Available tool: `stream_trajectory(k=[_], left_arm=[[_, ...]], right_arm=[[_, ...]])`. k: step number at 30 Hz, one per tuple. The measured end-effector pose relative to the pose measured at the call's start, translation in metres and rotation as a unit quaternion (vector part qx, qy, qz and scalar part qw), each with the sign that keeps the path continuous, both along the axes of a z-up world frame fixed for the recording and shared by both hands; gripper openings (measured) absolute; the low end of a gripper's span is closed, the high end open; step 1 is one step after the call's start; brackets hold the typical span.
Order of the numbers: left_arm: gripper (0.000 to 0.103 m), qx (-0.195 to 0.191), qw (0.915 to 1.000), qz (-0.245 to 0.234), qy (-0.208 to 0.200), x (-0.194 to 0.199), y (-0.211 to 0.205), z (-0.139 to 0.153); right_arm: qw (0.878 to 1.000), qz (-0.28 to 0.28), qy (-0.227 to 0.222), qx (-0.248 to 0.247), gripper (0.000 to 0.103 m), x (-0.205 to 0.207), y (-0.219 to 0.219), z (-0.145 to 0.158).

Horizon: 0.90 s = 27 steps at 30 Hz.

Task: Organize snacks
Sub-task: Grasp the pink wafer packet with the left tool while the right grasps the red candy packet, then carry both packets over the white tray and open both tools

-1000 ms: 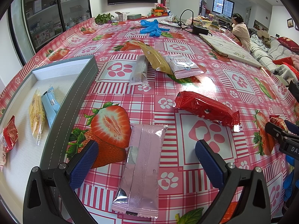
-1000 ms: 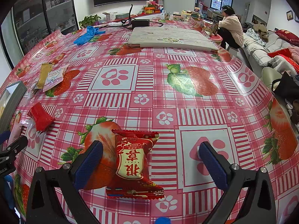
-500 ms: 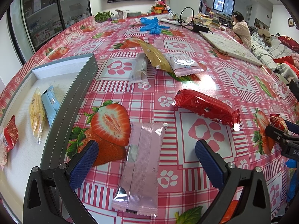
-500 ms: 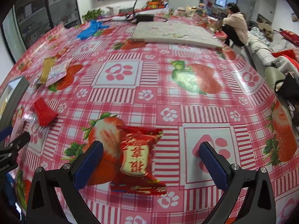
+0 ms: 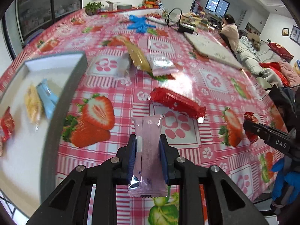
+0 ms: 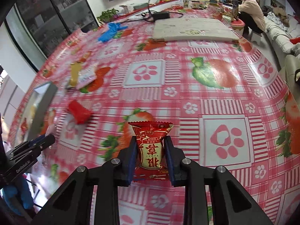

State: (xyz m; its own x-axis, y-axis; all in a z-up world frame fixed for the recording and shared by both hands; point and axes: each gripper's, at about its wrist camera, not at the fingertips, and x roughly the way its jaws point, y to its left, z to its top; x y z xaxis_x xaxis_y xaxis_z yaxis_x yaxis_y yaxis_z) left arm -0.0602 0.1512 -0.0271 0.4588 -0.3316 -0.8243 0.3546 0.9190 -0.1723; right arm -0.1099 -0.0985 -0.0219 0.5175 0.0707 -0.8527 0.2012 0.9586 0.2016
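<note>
The left gripper has just been closing and now pinches a long pale-pink foil snack sachet across its width. The right gripper has likewise just been closing, onto a red crimped snack packet with gold lettering. A second ago both snacks lay loose between wide jaws; with both gripped, carrying them to the tray looks like the next step. Left of the sachet, the shallow grey-rimmed white tray already holds a yellow packet, a light-blue packet and a small red packet.
</note>
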Motion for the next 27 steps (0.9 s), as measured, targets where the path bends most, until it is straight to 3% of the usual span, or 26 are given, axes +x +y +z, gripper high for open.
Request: stream_trajectory(k=[11, 18, 22, 27], left_arm=[[0.026, -0.016, 0.9990, 0.023, -0.035, 0.007, 0.051, 0.062], [0.026, -0.002, 0.9960, 0.075, -0.048, 0.030, 0.109, 0.083], [0.026, -0.003, 0.9925, 0.114, -0.045, 0.045, 0.144, 0.083], [0.026, -0.001, 0.9873, 0.158, -0.016, 0.062, 0.176, 0.061]], right_arm=[[0.994, 0.090, -0.038, 0.041, 0.029, 0.043, 0.076, 0.043], [0.985, 0.162, -0.044, 0.049, 0.029, 0.083, 0.148, 0.057], [0.976, 0.207, -0.037, 0.058, 0.029, 0.109, 0.198, 0.061], [0.966, 0.250, -0.030, 0.058, 0.029, 0.140, 0.249, 0.061]])
